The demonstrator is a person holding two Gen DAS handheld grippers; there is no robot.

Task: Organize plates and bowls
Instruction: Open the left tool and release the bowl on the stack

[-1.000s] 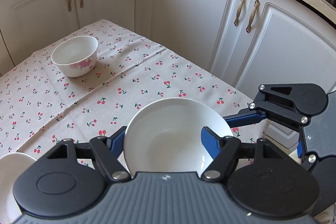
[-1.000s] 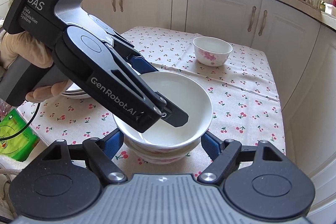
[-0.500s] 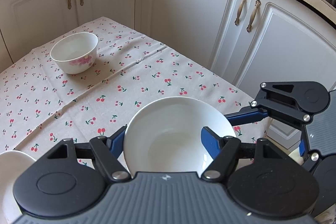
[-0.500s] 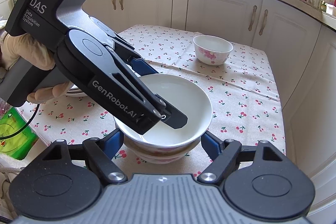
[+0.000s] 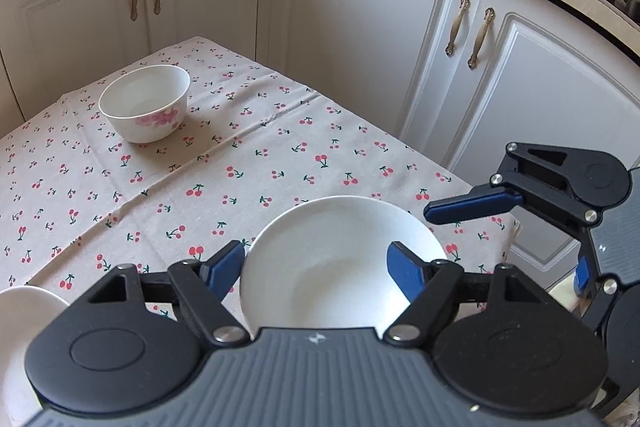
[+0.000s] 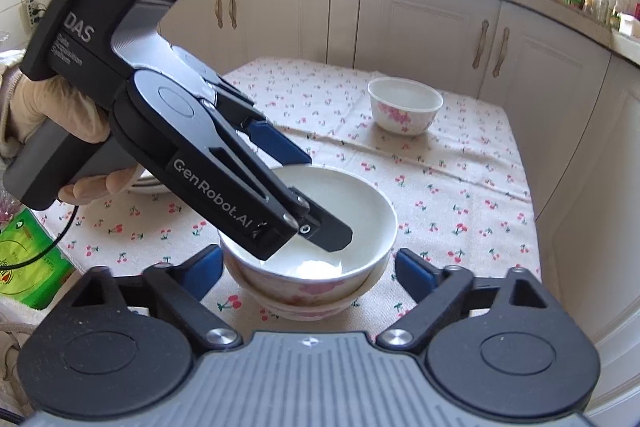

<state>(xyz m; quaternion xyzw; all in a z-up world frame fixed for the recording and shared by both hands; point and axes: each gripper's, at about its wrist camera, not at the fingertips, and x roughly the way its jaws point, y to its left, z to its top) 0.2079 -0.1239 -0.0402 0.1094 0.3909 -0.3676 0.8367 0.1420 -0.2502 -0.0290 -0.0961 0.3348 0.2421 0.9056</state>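
A plain white bowl [image 5: 332, 267] [image 6: 360, 219] sits nested in a pink-flowered bowl [image 6: 312, 301] near the table's front edge. My left gripper [image 5: 316, 259] [image 6: 324, 199] straddles the top bowl's rim, one finger inside and the blue one outside. Its jaws are opening and no pad visibly presses on the bowl. My right gripper [image 6: 312, 267] flanks the stack, its jaws opening, with a gap on each side. One of its blue fingers [image 5: 472, 205] shows in the left wrist view. A third flowered bowl [image 5: 144, 103] [image 6: 404, 105] stands alone at the far end.
The cherry-print tablecloth [image 5: 260, 155] covers the table. White plates [image 5: 20, 319] [image 6: 148, 185] lie left of the stack. White cabinets [image 5: 360, 27] stand close behind and to the right. A green bag [image 6: 28, 267] sits below the table's left edge. A gloved hand [image 6: 48, 115] holds the left gripper.
The right jaws have spread well clear of the bowl stack. The left jaws have widened slightly, and the top bowl has settled lower into the one beneath. Neither hand has shifted.
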